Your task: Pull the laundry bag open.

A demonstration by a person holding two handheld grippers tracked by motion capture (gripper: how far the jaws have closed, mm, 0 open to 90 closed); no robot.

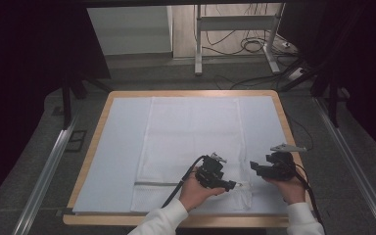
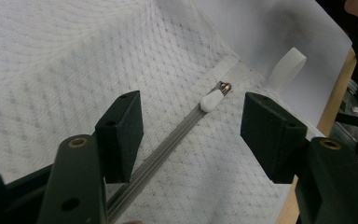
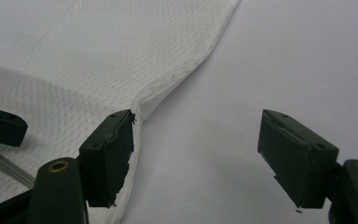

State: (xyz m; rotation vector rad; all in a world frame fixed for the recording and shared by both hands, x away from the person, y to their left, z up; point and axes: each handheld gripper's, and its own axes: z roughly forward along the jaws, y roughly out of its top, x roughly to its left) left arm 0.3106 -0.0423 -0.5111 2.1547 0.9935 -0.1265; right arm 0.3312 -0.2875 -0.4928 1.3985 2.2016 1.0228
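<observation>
A white mesh bag [image 1: 193,137] lies flat on the white sheet [image 1: 120,147] that covers the table. A grey zipper [image 1: 156,184] runs across its near end. My left gripper [image 1: 232,185] hovers over the zipper's right end, open. In the left gripper view, the zipper track [image 2: 168,144] passes between the jaws of my left gripper [image 2: 193,135], and the white pull [image 2: 210,100] lies just beyond them, untouched. My right gripper [image 1: 252,167] stands open beside the bag's right edge. In the right gripper view, my right gripper [image 3: 200,158] has its left jaw over the mesh edge [image 3: 135,112] and bare sheet between the jaws.
A white loop tab [image 2: 286,67] sticks out past the bag's corner onto the sheet. The wooden table rim [image 1: 92,147] frames the sheet. Metal rails [image 1: 49,166] run along both sides of the table. Cables and a desk frame [image 1: 235,29] stand on the floor beyond.
</observation>
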